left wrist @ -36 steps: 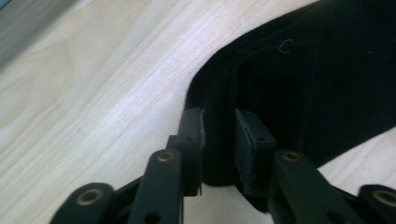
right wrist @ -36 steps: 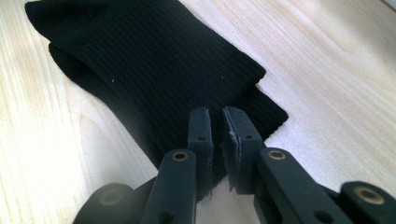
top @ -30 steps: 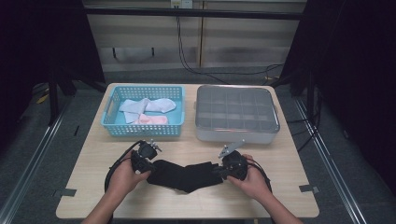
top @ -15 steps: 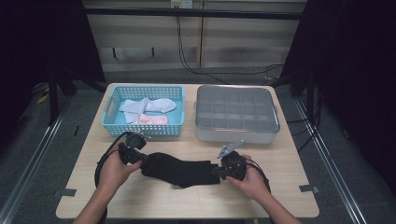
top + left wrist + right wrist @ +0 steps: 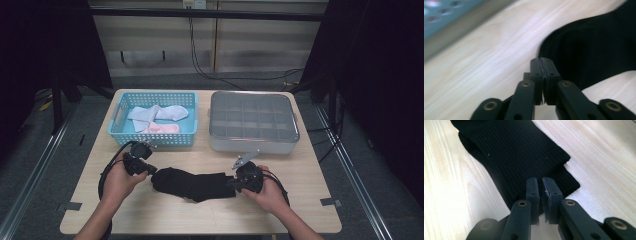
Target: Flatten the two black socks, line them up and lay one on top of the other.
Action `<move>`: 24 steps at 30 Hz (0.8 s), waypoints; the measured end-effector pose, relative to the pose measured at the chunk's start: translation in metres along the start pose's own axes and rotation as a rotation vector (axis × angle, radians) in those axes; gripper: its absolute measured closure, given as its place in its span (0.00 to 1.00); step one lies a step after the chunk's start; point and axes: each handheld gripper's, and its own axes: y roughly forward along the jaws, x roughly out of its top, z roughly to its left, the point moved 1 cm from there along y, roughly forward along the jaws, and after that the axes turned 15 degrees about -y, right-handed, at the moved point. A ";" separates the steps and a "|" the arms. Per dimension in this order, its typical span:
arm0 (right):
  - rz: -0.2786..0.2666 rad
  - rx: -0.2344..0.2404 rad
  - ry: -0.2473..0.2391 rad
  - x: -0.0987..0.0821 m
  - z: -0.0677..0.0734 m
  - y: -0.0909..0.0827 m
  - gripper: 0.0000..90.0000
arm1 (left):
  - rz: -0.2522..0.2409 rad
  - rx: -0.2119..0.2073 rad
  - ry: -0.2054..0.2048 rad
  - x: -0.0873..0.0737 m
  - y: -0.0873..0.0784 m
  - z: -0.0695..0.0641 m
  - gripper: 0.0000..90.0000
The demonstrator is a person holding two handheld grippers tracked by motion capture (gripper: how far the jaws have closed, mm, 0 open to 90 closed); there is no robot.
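Observation:
A black ribbed sock (image 5: 195, 184) lies stretched out flat on the wooden table between my two grippers. My left gripper (image 5: 147, 169) is at its left end. In the left gripper view the jaws (image 5: 541, 61) have just closed a little further and pinch the sock's (image 5: 594, 55) edge at their tips. My right gripper (image 5: 234, 182) is at the right end. In the right gripper view its jaws (image 5: 540, 181) are shut on the sock's (image 5: 519, 152) cuff, with fabric between the pads.
Behind the left gripper stands a blue basket (image 5: 155, 140) holding pale socks (image 5: 157, 113) and a pink one (image 5: 162, 128). A grey tray (image 5: 254, 145) divided into several compartments stands at the back right. Bare tabletop (image 5: 200, 215) lies in front of the sock.
My left hand has moved left and slightly up, drawing the bunched black sock out longer and flatter. The right hand has stayed where it was.

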 end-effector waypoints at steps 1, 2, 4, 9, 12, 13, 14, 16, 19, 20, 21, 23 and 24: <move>0.001 0.002 0.003 0.000 0.000 0.000 0.93 | 0.001 -0.004 0.015 0.001 0.001 -0.001 0.91; -0.001 0.003 0.005 0.000 0.000 0.000 0.93 | -0.006 -0.005 0.017 0.002 0.003 -0.003 0.90; -0.001 0.002 0.005 0.000 0.000 0.000 0.93 | -0.007 -0.006 0.022 0.004 0.008 -0.007 0.89; -0.003 0.004 0.002 -0.001 0.000 0.000 0.93 | 0.043 -0.006 0.060 0.004 0.021 -0.015 0.87; -0.003 -0.001 -0.006 -0.001 0.000 0.000 0.93 | 0.070 0.000 0.055 0.007 0.021 -0.015 0.99; -0.003 -0.001 -0.006 -0.001 0.000 0.000 0.93 | 0.070 0.000 0.055 0.007 0.021 -0.015 0.99; -0.011 0.002 0.000 -0.001 0.000 0.000 0.93 | 0.066 0.004 0.053 0.008 0.019 -0.015 0.99; -0.012 0.002 0.003 -0.002 0.000 0.000 0.93 | 0.044 0.010 0.049 0.010 0.011 -0.015 0.99; -0.011 0.002 0.004 -0.001 -0.001 0.000 0.93 | 0.015 0.031 0.043 0.014 -0.002 -0.010 0.99; -0.011 0.002 0.005 -0.001 -0.001 0.000 0.93 | 0.009 0.042 0.036 0.015 -0.005 -0.007 0.99; -0.017 0.002 0.000 -0.002 -0.001 0.000 0.93 | 0.009 0.043 0.025 0.016 -0.006 -0.005 0.99; -0.015 0.002 0.002 -0.002 -0.001 0.000 0.93 | 0.010 0.047 0.010 0.016 -0.005 -0.002 0.99; -0.016 0.003 -0.001 -0.002 -0.001 0.000 0.93 | 0.021 0.042 0.019 0.017 -0.002 -0.001 0.99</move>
